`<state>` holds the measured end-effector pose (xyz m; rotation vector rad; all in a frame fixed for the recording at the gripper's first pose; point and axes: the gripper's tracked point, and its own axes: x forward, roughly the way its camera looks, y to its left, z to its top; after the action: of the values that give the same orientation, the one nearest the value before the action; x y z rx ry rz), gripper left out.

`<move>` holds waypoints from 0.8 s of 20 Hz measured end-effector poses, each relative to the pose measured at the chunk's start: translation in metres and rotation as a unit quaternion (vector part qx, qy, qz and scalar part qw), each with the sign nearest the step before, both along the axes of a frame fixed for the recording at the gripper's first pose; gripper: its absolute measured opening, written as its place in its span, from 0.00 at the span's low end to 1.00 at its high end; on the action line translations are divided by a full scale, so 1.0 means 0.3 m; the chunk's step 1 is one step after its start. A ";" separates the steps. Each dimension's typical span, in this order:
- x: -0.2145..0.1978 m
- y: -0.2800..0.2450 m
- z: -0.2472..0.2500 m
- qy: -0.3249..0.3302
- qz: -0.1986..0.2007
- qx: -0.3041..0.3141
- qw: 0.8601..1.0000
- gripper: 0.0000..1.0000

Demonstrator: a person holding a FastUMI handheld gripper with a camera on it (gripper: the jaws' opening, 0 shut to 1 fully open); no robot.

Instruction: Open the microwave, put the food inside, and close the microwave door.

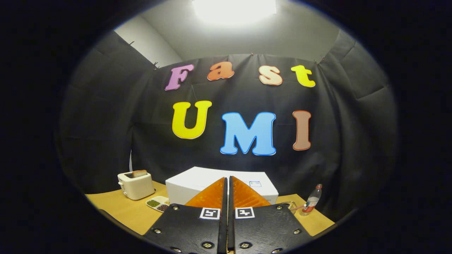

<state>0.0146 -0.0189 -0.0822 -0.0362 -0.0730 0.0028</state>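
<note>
In the gripper view we count 1 gripper [226,183], its 2 fingers pressed together with only a thin seam between them and nothing held. Just beyond the fingertips sits 1 white microwave [197,181], a boxy body on the table [116,206]; we see its top and part of its front, and the fingers cover the middle of it, so we cannot tell how the door stands.

Left of the microwave stands 1 cream toaster [136,185] with 1 slice of toast [139,173] poking from its slot. Between the toaster and the microwave, close to the microwave's lower left corner, lies 1 divided dish [158,203] with what looks like 2 or 3 compartments of green and dark food; it is small and we hedge on the count. Right of the microwave stands 1 upright bottle [313,200] with a red label, and beside it, partly hidden by the gripper body, something like a wire basket [290,204].

The table's front edge curves away on both sides of the gripper. Bare tabletop lies in front of the toaster and around the bottle.
</note>
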 end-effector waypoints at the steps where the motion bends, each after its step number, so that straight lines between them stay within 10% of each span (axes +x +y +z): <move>1: -0.023 0.000 0.035 -0.008 -0.001 -0.003 1.000 0.01; 14: -0.019 -0.200 0.054 0.062 -0.058 0.094 0.992 0.04; 16: 0.007 -0.185 0.031 0.071 -0.047 0.126 0.988 0.58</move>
<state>0.0166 -0.0743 -0.0730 0.2130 0.0713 -0.0985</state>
